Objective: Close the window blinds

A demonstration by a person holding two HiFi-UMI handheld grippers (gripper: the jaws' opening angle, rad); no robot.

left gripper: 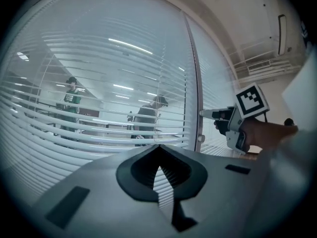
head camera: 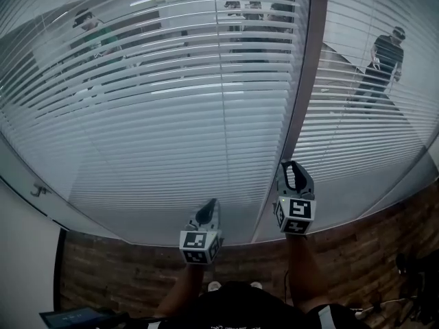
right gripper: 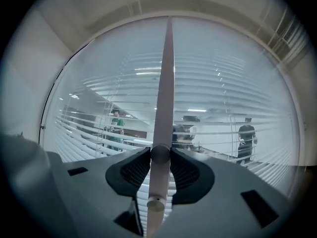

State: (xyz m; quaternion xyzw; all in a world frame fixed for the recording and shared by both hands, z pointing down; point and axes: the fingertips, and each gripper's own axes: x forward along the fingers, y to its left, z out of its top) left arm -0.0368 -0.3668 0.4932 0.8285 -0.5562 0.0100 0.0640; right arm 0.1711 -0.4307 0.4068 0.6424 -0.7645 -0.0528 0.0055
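The window blinds (head camera: 171, 115) hang straight ahead across the far side of the scene, their horizontal slats tilted part-way open, so that people standing beyond the glass (head camera: 387, 57) show through the gaps. A second run of slats continues to the right of a vertical bar (head camera: 302, 94) that divides the window. The right tongs (right gripper: 159, 155) point level at the blinds and pinch a slim, pale wand (right gripper: 166, 83) that hangs upright in front of the slats. Both dark pads touch it, one on each side, and its capped lower end (right gripper: 155, 202) shows just below the grip. From the left gripper view, the right tongs (left gripper: 208, 114) reach in from the right with their tips at the bar. The left tongs (left gripper: 159, 165) sit just left of the right pair and slightly nearer the person, also level and aimed at the slats (left gripper: 99, 83). Their pads are pressed together at the tip and hold nothing; only a thin sliver of blind shows behind them. In the head view both marker cubes face the camera — the left tongs (head camera: 208, 211) low at centre, the right tongs (head camera: 295, 173) higher.
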